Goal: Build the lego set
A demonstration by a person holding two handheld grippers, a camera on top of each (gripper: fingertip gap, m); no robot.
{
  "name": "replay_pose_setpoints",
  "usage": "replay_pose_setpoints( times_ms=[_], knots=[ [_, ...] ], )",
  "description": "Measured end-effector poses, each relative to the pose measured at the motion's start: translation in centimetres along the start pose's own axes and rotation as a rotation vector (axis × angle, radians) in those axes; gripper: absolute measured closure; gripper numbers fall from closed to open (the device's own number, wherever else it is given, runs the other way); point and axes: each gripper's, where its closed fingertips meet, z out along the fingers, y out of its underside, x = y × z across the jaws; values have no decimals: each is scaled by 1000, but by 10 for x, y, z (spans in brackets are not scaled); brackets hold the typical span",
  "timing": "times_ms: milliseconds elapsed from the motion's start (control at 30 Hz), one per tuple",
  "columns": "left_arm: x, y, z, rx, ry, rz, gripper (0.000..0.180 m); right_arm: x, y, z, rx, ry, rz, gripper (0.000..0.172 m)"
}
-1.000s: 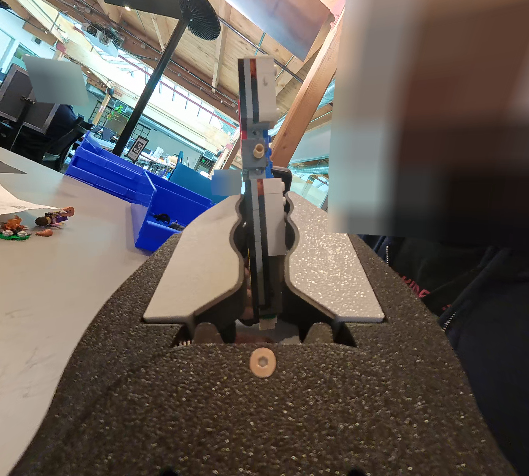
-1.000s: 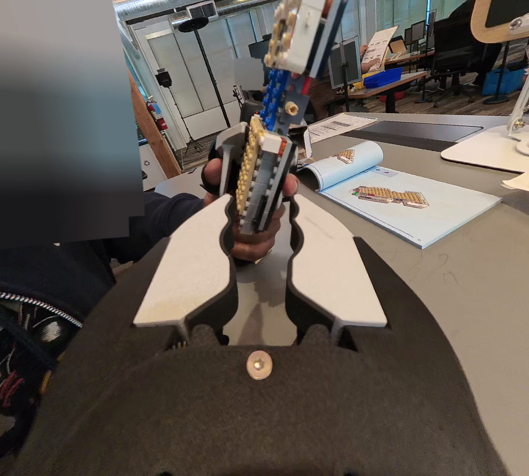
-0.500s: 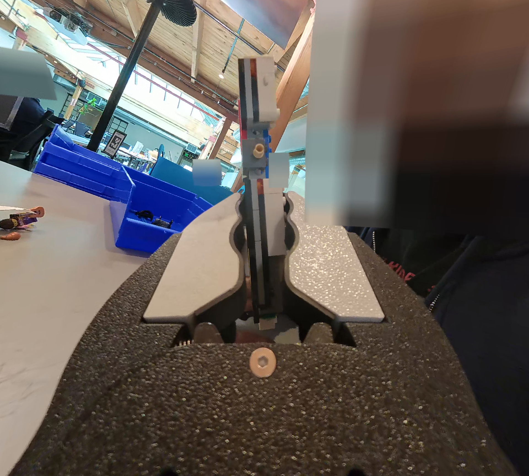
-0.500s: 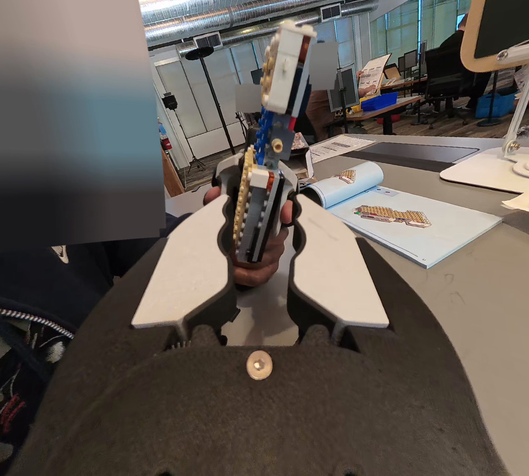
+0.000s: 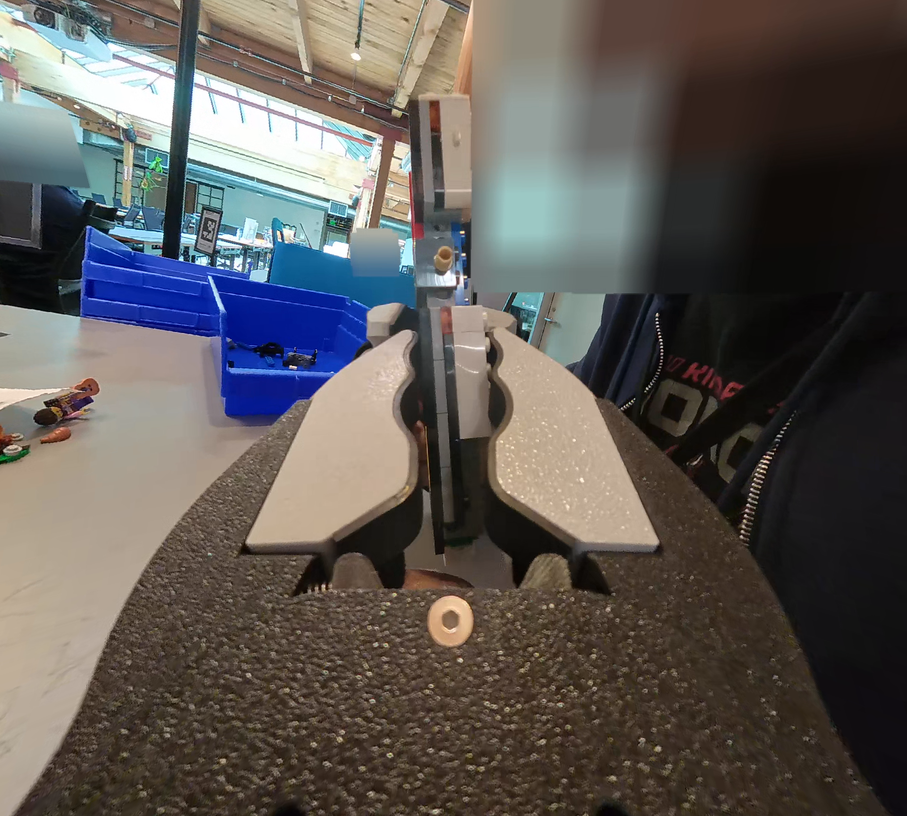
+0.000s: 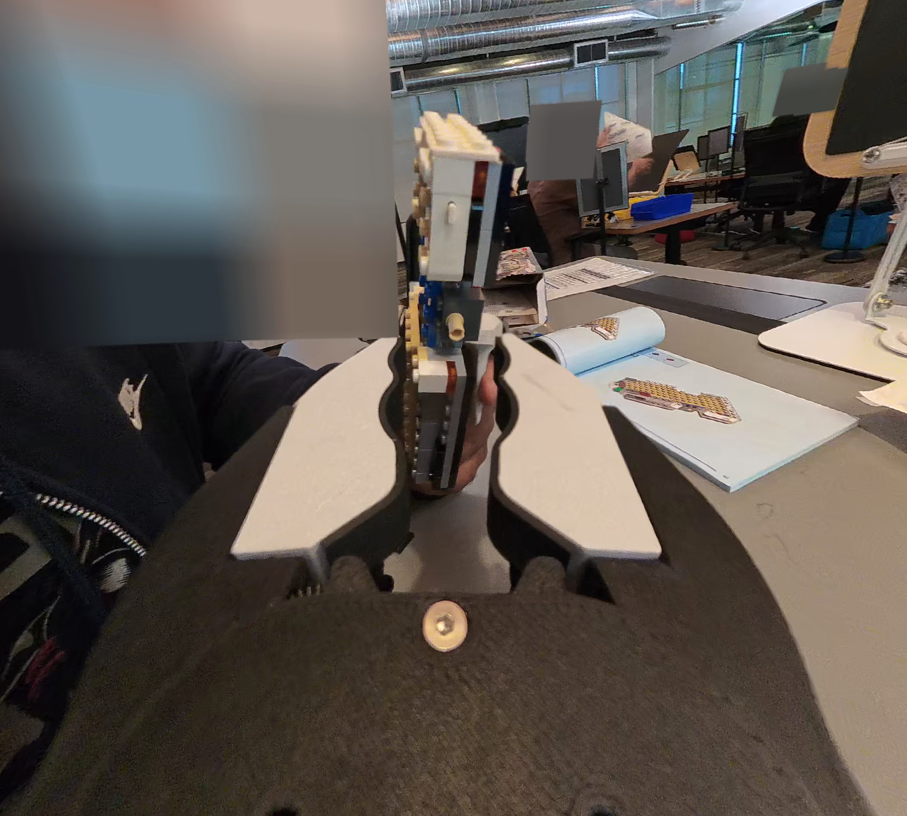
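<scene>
Left wrist view: the left gripper [image 5: 452, 351] pinches a brick-built model [image 5: 444, 253] that stands upright between its fingers [image 5: 373, 400], both pads pressed against the dark and grey plates of the model's lower section. The upper section, white and grey with a tan peg on its face, rises straight above the fingertips. Just beyond the fingertips, the grey tips of the other gripper flank the same model. To the left of the gripper lies the grey desk [image 5: 122, 522]; ahead and to the left stands an open blue bin [image 5: 275, 341] holding a few small dark pieces, with more blue bins stacked behind it. Small toy figures [image 5: 64, 410] lie on the desk far to the left. To the right is a person's dark zipped jacket [image 5: 810, 473]. Right wrist view: the right gripper [image 6: 449, 360] has its fingers [image 6: 338, 424] set on either side of the same model [image 6: 444, 302]; the left finger lies against the tan studded edge, while on the right a gap shows between finger and model, through which a hand [image 6: 478, 429] is seen. Whether this gripper presses on the model cannot be told. To the right of the gripper an open pale-blue instruction booklet [image 6: 687, 410] lies on the desk, and farther right stands a white stand base [image 6: 824, 346].
</scene>
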Motion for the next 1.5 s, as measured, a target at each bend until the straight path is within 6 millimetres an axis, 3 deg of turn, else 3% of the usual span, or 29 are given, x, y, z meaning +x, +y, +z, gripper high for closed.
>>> replay_pose_setpoints(
  times_ms=[67,1500],
  knots=[
    [1,0,0,-8,1,11,156,-4,1,0,-2,-20,-12,144],
    [8,5,2,-39,35,40,156,-12,2,-3,8,-102,-44,148]
  ],
)
